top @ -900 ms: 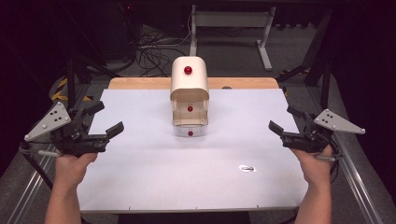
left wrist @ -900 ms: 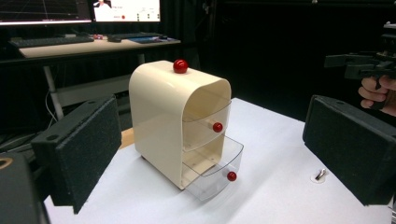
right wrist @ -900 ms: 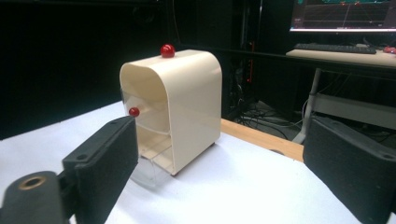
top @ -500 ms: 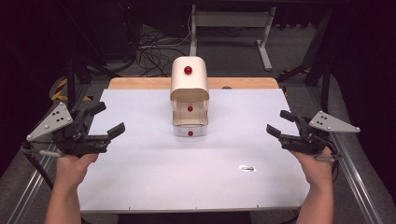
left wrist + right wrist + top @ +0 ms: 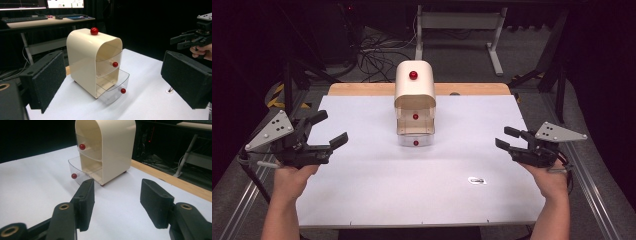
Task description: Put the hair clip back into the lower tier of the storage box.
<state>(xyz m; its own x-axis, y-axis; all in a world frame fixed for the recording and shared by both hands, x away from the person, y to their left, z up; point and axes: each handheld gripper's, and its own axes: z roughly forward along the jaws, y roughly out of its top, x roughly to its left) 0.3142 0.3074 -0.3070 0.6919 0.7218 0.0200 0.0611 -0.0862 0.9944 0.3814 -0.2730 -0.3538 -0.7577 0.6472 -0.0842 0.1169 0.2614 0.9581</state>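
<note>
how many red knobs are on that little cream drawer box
3: top knob on the roof, upper drawer knob on the closed drawer, lower drawer knob on the pulled-out bottom drawer. The back isn't visible.

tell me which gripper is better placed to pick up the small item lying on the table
Right, probably. The small item lies on the white table just inside the right gripper, whose fingers are open. The left gripper sits across the table.

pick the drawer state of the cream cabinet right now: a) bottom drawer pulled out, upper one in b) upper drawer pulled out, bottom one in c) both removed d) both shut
a: the bottom clear drawer juts forward past the front of the cream cabinet, while the upper drawer sits back inside it.
</note>
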